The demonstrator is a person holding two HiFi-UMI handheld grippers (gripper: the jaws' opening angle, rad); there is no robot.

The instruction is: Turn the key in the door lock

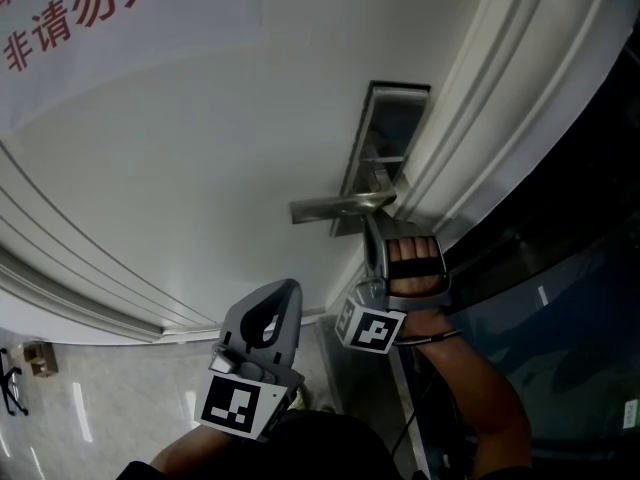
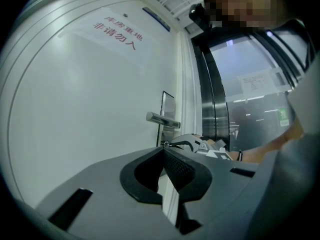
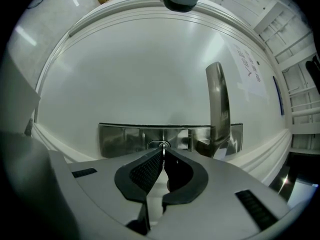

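A white door fills most of the head view, with a tall metal lock plate set near its right edge. A metal lever handle springs from the lower half of the lock plate and reaches out to the left of it across the door. The right gripper, held in a gloved hand, comes up from below the lock plate, with its tip against the plate's lower end, just under the handle's root. In the right gripper view its dark ribbed fingers are pressed together on a small metal key, which shows as a thin edge between their tips. The key sits in a round keyhole in the lock plate, beside the handle's root. The left gripper hangs well apart from the lock plate, below and to the left of it, and points up toward the door without touching it. In the left gripper view its fingers are closed against each other with nothing between them. Each gripper carries a cube with black and white square markers. A white sign with red Chinese characters hangs on the door, far to the upper left of the lock plate. A dark glass panel stands to the right of the lock plate, past the white door frame. Pale glossy floor shows far below and to the left.
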